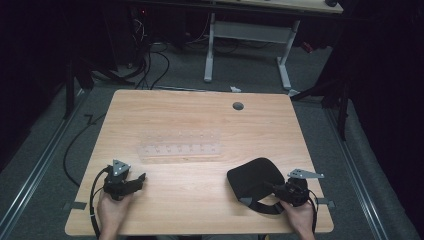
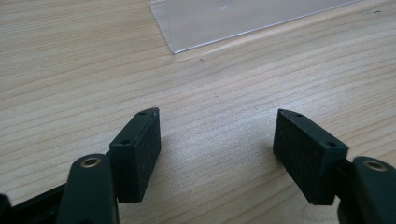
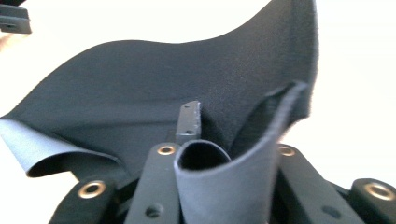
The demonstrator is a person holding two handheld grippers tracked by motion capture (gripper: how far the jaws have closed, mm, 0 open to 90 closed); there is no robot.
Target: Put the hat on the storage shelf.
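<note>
A black cloth (image 1: 252, 177) with a grey underside lies at the table's front right. In the right gripper view a folded edge of the cloth (image 3: 154, 79) curls up between the jaws, and my right gripper (image 3: 229, 135) is shut on that fold. From above, the right gripper (image 1: 272, 189) sits at the cloth's near right edge. My left gripper (image 1: 140, 179) rests at the front left, and in its own view the left gripper (image 2: 217, 149) is open over bare wood with nothing between its pads. A clear plastic rack (image 1: 180, 145) lies mid-table, its corner (image 2: 224, 18) just ahead of the left jaws.
The wooden table (image 1: 200, 115) has a round cable hole (image 1: 238, 106) near its far edge. A white-legged desk (image 1: 250, 35) stands behind on the grey floor, with cables (image 1: 150, 60) at the back left. Dark curtains close in both sides.
</note>
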